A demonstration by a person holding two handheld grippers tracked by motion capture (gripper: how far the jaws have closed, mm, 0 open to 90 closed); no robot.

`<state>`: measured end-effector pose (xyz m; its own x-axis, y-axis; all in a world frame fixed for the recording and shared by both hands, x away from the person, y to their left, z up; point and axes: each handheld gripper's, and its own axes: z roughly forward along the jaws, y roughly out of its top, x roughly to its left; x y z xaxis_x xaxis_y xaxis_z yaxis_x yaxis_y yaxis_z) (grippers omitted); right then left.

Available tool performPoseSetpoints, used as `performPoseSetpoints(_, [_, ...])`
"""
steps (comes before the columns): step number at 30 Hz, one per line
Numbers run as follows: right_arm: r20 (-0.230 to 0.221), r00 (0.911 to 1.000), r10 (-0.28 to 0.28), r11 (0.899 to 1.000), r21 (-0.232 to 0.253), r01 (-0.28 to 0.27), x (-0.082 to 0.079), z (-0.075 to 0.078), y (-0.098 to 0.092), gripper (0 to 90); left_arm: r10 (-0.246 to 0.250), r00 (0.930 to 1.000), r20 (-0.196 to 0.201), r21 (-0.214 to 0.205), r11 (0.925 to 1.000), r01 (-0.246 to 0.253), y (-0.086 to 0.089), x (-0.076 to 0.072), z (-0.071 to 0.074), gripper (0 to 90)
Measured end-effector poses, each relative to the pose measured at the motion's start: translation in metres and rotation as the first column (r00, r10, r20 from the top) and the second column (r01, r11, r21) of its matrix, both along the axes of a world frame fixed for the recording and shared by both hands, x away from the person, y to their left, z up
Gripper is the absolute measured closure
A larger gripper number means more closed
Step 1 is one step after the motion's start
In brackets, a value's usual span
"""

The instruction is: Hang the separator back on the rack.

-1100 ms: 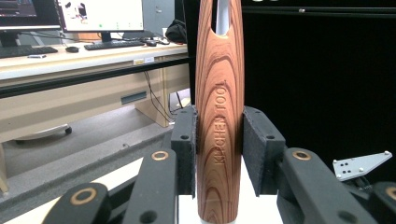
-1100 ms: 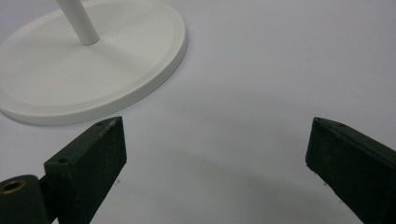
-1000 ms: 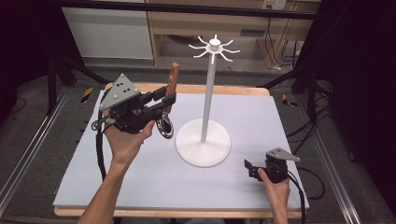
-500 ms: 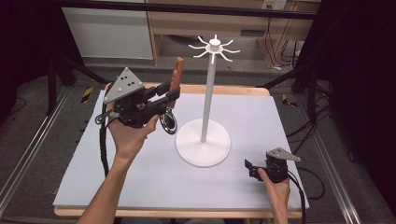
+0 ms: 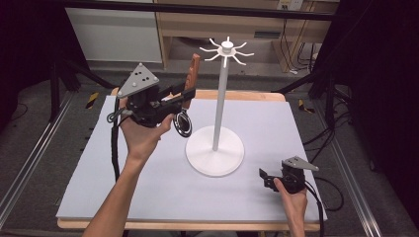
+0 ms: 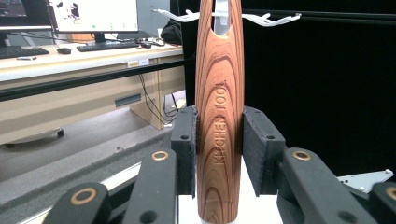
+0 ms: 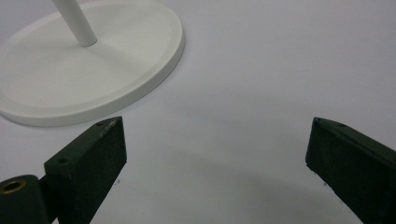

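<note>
Holding a wooden-handled kitchen tool [image 6: 219,116] up off the surface [image 5: 296,128], the left gripper [image 5: 184,97] is clamping its jaws on the handle, left of the white hook stand [image 5: 217,143]. Looks like it's heading for a hook up top, so I'm guessing hanging is what's left. The right gripper [image 5: 264,177] is resting near right, jaws apart and holding nothing.

1. Utensil handle [image 6: 218,116]: wood, reddish-brown, bold grain, smooth with a slight sheen; "KITCHEN TOOL" engraved.
2. Left hand-held gripper [image 6: 218,149]: matt black plastic, brass-coloured eyelets; pads [image 6: 257,144] of rough black foam.
3. Stand [image 5: 215,155]: smooth white finish, faint gloss.
4. Worktop [image 5: 276,118]: matt pale covering, wooden edge.
5. Three-cornered plate [image 5: 138,79]: dull grey metal.
</note>
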<state>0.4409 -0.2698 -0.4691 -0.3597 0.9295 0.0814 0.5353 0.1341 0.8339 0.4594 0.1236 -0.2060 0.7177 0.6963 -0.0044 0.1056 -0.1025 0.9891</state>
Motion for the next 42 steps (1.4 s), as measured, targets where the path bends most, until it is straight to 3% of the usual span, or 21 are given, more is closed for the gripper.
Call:
performPoseSetpoints(25, [0.0,1.0,-0.004,1.0,0.004,0.004,0.0,0.0,-0.002,5.8,-0.016,0.9998,-0.014,0.011,0.9998,0.016,-0.012,0.011,0.001,67.3])
performPoseSetpoints(42, [0.004,1.0,-0.009,1.0,0.004,0.009,0.0,-0.001,-0.003,5.8,-0.013,0.9995,-0.028,0.04,0.9991,0.014,-0.025,0.02,-0.001,67.3])
